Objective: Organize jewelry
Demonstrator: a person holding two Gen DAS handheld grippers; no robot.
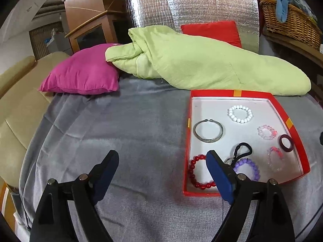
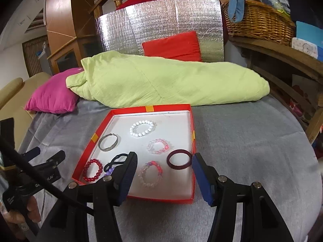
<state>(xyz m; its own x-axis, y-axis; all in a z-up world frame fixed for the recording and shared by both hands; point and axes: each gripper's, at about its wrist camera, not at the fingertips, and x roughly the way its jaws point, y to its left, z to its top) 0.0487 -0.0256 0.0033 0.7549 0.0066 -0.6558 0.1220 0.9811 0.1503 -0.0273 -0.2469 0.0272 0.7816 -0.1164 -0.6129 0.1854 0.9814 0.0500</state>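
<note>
Grey bedding (image 1: 125, 121) covers the surface, with a beige sofa arm (image 1: 16, 104) at the far left and a magenta cushion (image 1: 82, 74) lying against a rolled pale-green quilt (image 1: 201, 64). Behind the quilt a red cushion (image 2: 173, 46) leans on a silver foil panel (image 2: 161, 18), and a wicker basket (image 2: 258, 22) sits on a wooden shelf at the right.

On the bedding, in front of the quilt, lies a shallow red box (image 2: 189, 198) with a white floor. From its left side: a red bead bracelet (image 2: 93, 170) in the near left corner, a silver bangle (image 2: 108, 142) behind it, a black clip (image 1: 243, 149) and a purple bead bracelet (image 1: 247, 168) touching each other, a white bead bracelet (image 2: 142, 128) toward the back, a pink bead bracelet (image 2: 157, 146) mid-box, a pale pink-and-clear bracelet (image 2: 151, 173) nearer, and a dark maroon ring bangle (image 2: 179, 159) against the right wall.

The left gripper (image 1: 162, 167) hovers over the box's left edge, jaws spread wide and holding nothing. The right gripper (image 2: 164, 172) hangs above the near right part of the box, jaws likewise parted and empty, the pale bracelet and maroon bangle showing between them.
</note>
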